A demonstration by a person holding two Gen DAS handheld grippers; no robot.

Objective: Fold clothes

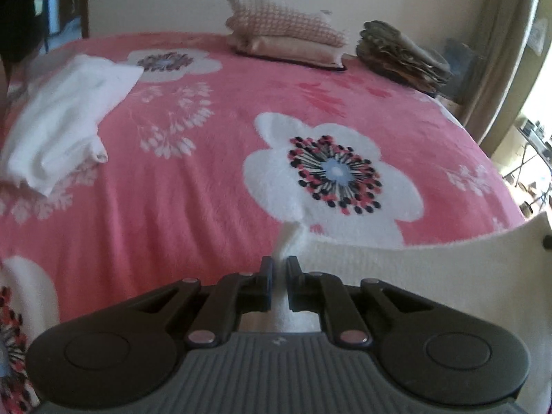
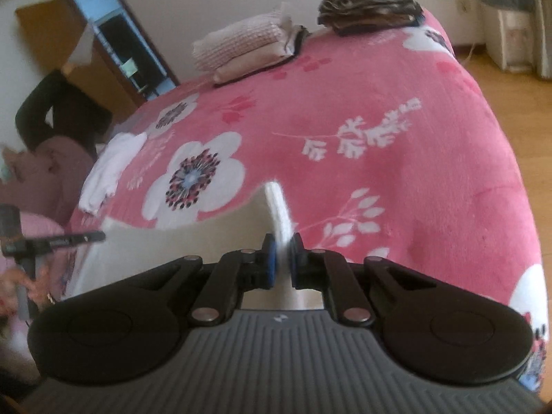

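While both claws pinch cream cloth, only rt view shows floor.

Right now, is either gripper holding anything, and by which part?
Both hold the cream-white cloth garment. The left gripper pinches its upper edge at one corner; the right gripper pinches a bunched fold of the same edge at the other end.

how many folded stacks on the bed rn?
2. A checked stack at the far edge, and a dark stack at the far corner beside it. The loose white garment isn't counted.
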